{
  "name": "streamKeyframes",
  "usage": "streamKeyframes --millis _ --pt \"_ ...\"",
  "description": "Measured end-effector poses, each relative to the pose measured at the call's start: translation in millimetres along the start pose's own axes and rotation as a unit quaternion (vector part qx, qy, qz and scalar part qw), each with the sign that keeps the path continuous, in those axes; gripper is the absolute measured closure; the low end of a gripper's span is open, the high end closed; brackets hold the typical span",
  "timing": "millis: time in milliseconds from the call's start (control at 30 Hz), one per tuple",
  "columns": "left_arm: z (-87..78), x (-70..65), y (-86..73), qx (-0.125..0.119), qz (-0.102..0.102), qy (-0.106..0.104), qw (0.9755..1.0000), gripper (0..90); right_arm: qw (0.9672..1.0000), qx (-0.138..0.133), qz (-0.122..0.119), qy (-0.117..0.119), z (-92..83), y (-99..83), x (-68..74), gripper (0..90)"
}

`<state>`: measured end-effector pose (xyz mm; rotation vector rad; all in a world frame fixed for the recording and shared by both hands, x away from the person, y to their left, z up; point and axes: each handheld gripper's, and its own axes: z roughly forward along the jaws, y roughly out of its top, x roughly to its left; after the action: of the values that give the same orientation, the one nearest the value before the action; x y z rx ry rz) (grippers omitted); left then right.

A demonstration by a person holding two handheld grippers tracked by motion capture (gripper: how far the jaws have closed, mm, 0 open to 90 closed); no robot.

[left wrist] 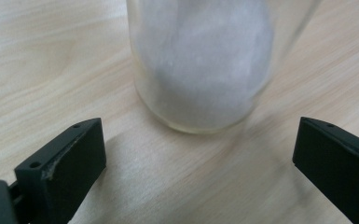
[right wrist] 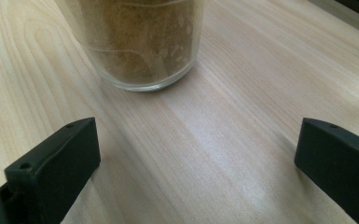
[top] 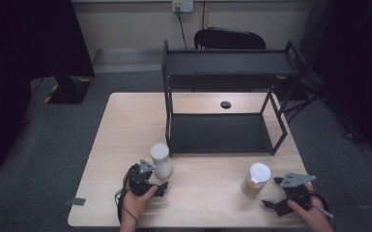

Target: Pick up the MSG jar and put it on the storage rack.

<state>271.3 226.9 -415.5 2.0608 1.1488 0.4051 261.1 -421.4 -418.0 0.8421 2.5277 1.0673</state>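
both grippers' fingers (left wrist: pixel 60 172) spread wide, white jar (left wrist: pixel 200 65) just ahead, untouched.

White-filled jar (top: pixel 160 160), brown-filled jar (top: pixel 256 180), pale wood-grain table (top: pixel 207 203).

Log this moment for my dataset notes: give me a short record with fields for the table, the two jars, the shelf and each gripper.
table: light wood
left jar: clear, white powder, pale lid, upright
right jar: clear, brown powder, white lid, upright
shelf: black two-tier rack, both tiers bare, at the far side
left gripper: open, just short of the left jar, not touching
right gripper: open, short of the right jar, which stands off toward its left jaw
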Motion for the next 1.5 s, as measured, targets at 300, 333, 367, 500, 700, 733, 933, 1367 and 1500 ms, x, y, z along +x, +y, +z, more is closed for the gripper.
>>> streamKeyframes --millis 300,333,367,500,700,733,933,1367,1500 --pt "-6.3 5.7 2.4 -0.021 -0.013 -0.015 0.9996 1.8 1.0 0.0 0.0 0.0 0.0 0.0 0.0 0.0" --pt "-7.4 6.0 4.3 -0.027 -0.015 -0.016 0.9994 1.8 1.0 0.0 0.0 0.0 0.0 0.0 0.0 0.0" --pt "-7.4 6.0 4.3 -0.027 -0.015 -0.016 0.9994 1.8 1.0 0.0 0.0 0.0 0.0 0.0 0.0 0.0" --pt "-8.8 6.4 8.9 -0.033 -0.022 -0.018 0.999 1.8 1.0 0.0 0.0 0.0 0.0 -0.1 0.1 0.0" --pt "-10.8 8.1 14.7 -0.044 -0.03 -0.022 0.9984 1.8 1.0 0.0 0.0 0.0 0.0 -0.1 0.2 0.0" --pt "-11.9 7.9 16.7 -0.045 -0.029 -0.02 0.9984 1.8 1.0 0.0 0.0 0.0 0.0 -0.1 0.2 0.0" --pt "-13.2 8.2 22.4 -0.052 -0.029 -0.021 0.998 2.5 1.0 0.0 0.0 -0.001 0.1 -0.1 0.4 0.0" --pt "-13.0 10.4 31.9 -0.07 -0.036 -0.02 0.9967 11.0 1.0 0.0 0.0 -0.001 0.1 -0.1 0.6 0.0" --pt "-13.6 11.4 32.9 -0.076 -0.033 -0.021 0.9963 13.9 1.0 0.0 0.0 -0.001 0.1 -0.1 0.6 0.0"
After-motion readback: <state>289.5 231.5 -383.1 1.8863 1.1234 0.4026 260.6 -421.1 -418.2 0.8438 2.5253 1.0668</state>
